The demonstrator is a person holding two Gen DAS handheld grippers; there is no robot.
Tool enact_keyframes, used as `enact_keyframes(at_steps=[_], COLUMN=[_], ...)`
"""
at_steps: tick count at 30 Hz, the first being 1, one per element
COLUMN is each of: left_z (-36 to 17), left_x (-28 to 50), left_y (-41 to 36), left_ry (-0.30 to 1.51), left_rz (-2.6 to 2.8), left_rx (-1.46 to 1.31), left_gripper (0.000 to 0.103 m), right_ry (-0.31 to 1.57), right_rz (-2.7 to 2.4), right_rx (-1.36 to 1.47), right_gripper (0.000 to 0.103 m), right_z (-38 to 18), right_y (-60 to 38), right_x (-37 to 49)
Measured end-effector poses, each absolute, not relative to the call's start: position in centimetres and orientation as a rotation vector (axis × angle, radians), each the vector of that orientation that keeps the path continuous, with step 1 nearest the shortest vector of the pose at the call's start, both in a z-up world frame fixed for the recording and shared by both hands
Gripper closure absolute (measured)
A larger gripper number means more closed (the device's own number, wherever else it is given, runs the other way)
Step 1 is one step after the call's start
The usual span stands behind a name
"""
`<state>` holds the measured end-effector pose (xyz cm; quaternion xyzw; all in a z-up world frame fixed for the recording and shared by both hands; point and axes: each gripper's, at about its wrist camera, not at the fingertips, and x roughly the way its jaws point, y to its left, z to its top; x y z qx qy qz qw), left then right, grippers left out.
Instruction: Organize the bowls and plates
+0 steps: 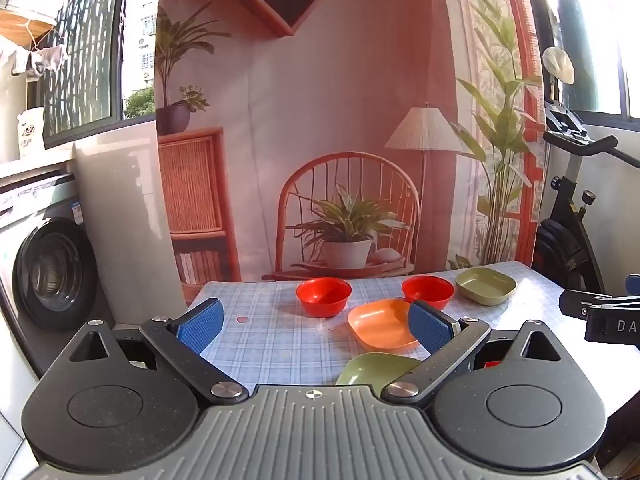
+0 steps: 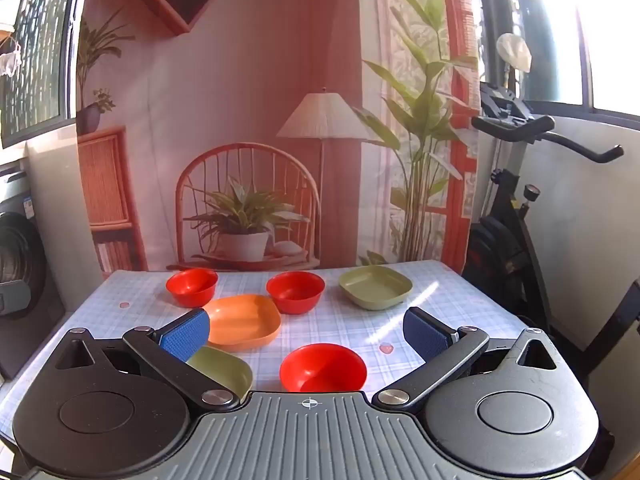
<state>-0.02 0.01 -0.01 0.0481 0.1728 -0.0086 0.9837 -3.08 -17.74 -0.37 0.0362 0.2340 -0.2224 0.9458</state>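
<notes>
Count on the table [image 2: 460, 300], checked cloth: three red bowls, two at the back (left one [image 2: 192, 286], right one [image 2: 295, 291]) and one near the front edge [image 2: 323, 368]; one orange plate [image 2: 244, 322] mid-table just in front of the back pair; two green plates, one at the back right [image 2: 376, 287], one at the front left [image 2: 224, 370], nothing stacked. Left claw [image 1: 316, 326] and right claw [image 2: 306, 334] both hover over the near side, jaws spread wide, gripping nothing. Washing machine [image 1: 48, 272] sits left of the table, exercise bike [image 2: 516, 216] right.
</notes>
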Motion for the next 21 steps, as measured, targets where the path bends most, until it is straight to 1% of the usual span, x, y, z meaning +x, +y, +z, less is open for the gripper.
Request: enact_keyframes(at_steps=[11, 21], left_z=[0.78, 0.19], left_x=[0.10, 0.10], left_y=[-0.08, 0.20], left_ry=[0.354, 0.352], left_rz=[-0.021, -0.024], left_rx=[0.094, 0.087], left_gripper=[0.003, 0.003], right_ry=[0.482, 0.489], right_rz=[-0.463, -0.469], right_rx=[0.067, 0.075], right_gripper=[0.000, 0.000], right_z=[-0.54, -0.94], right_y=[-18.24, -18.07], right_x=[-3.29, -2.81])
